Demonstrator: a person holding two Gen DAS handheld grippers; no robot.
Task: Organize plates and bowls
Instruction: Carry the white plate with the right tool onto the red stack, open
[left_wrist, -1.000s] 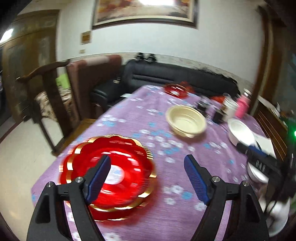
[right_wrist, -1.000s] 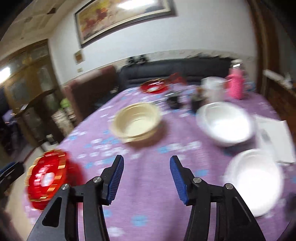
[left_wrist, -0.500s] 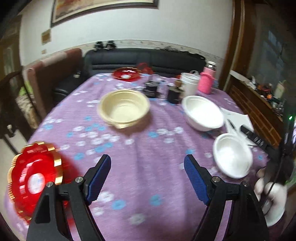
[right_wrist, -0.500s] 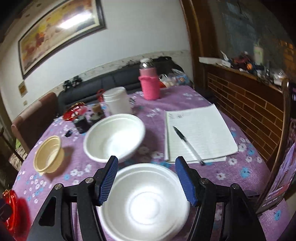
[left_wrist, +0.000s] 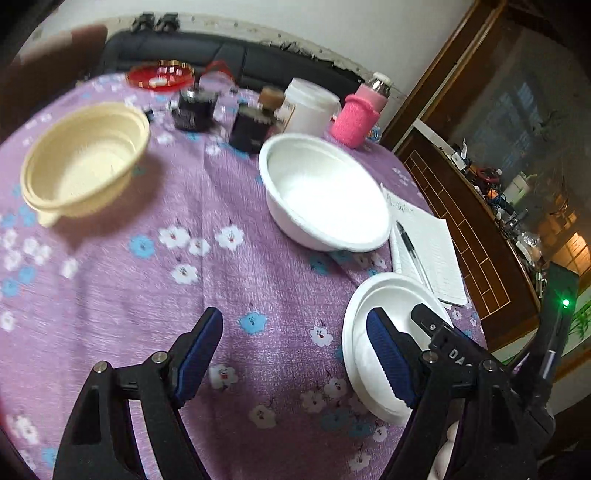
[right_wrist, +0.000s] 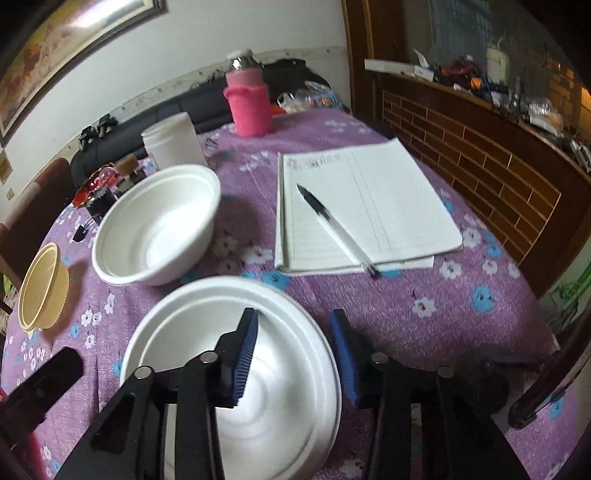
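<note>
Both claws have swung rightward since the earlier frame. Now the right claw (right_wrist: 291, 349), spread, straddles the near rim of the shallow white foam plate (right_wrist: 280, 406). Left claw (left_wrist: 293, 356) hovers spread beside it. Likely light, crushable; pinch the rim gently.

White plate (right_wrist: 284, 376) near edge hidden behind right gripper (right_wrist: 291, 354) fingers; notebook (right_wrist: 362, 210) writing too small to read.

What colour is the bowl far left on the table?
Pale yellow bowl, clearest in the left wrist view.
</note>
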